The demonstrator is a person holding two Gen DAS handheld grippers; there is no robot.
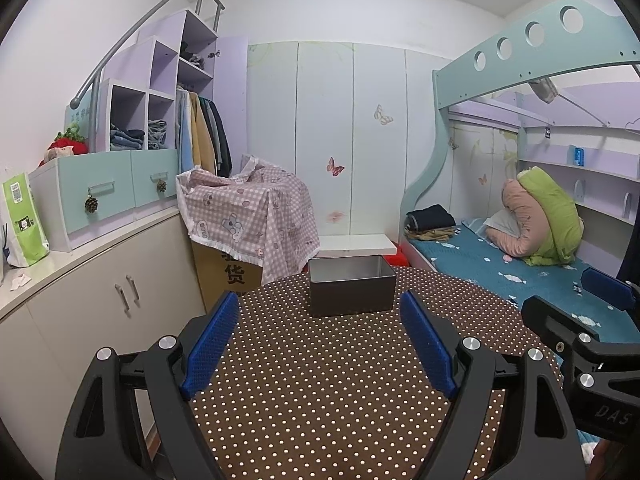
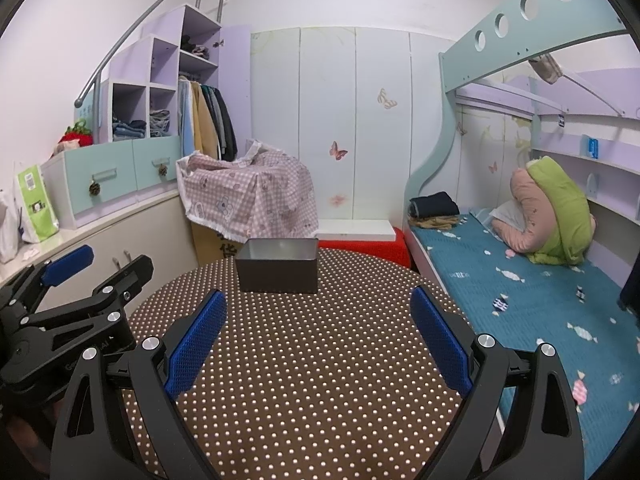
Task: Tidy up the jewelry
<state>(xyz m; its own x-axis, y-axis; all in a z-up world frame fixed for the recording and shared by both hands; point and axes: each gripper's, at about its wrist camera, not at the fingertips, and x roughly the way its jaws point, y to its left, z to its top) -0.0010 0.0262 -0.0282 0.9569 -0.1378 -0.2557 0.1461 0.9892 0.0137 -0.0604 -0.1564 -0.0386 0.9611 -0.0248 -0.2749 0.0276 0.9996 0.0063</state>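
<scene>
Both grippers, left (image 1: 320, 344) and right (image 2: 318, 342), hang wide apart and empty; the metal tin (image 1: 351, 290) sits ahead at the table's (image 1: 320, 400) far edge, long axis left-right, no jewelry visible.

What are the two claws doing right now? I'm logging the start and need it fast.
Left claw: open, holding nothing, above the brown polka-dot tablecloth.
Right claw: open, holding nothing, above the same cloth.
</scene>
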